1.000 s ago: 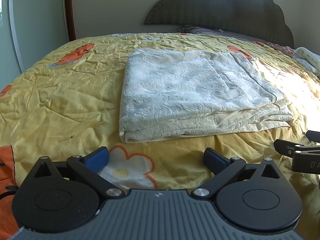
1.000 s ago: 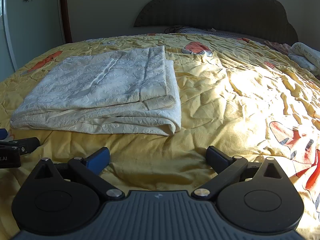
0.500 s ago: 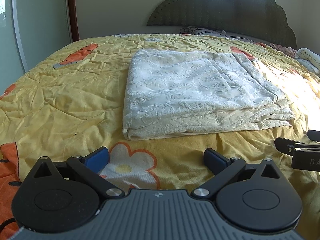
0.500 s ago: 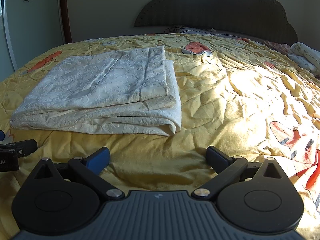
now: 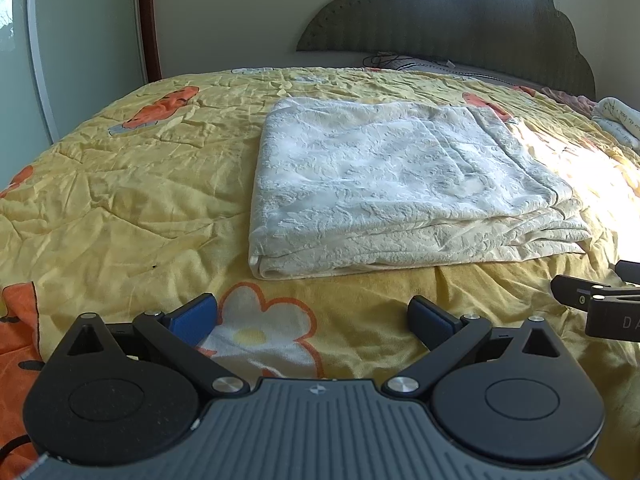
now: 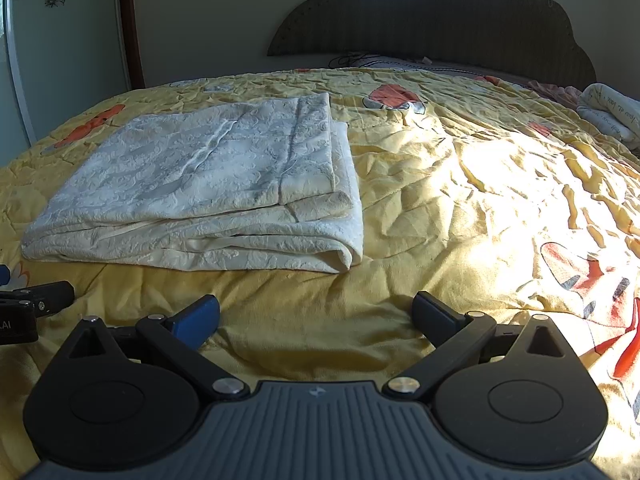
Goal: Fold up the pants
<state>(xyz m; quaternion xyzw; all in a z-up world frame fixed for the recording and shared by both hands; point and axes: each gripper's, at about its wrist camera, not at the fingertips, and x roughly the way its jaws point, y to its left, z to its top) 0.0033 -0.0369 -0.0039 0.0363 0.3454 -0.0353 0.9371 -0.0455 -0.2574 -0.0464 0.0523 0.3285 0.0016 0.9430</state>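
- Left gripper [image 5: 312, 316] and right gripper [image 6: 316, 316] spread wide, gripping nothing, hovering low over near edge of yellow bedspread [image 5: 120, 200].
- Dark scalloped headboard [image 6: 432, 16] at far end.
- Folded cream pants [image 5: 400, 184] flat on bedspread, just beyond both grippers.
- Rolled white cloth [image 6: 608, 116] far right.

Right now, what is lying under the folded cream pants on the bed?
The folded pants lie flat on the yellow bedspread with orange prints. It shows on every side of them. The part beneath them is covered, so I cannot tell if anything else is there.
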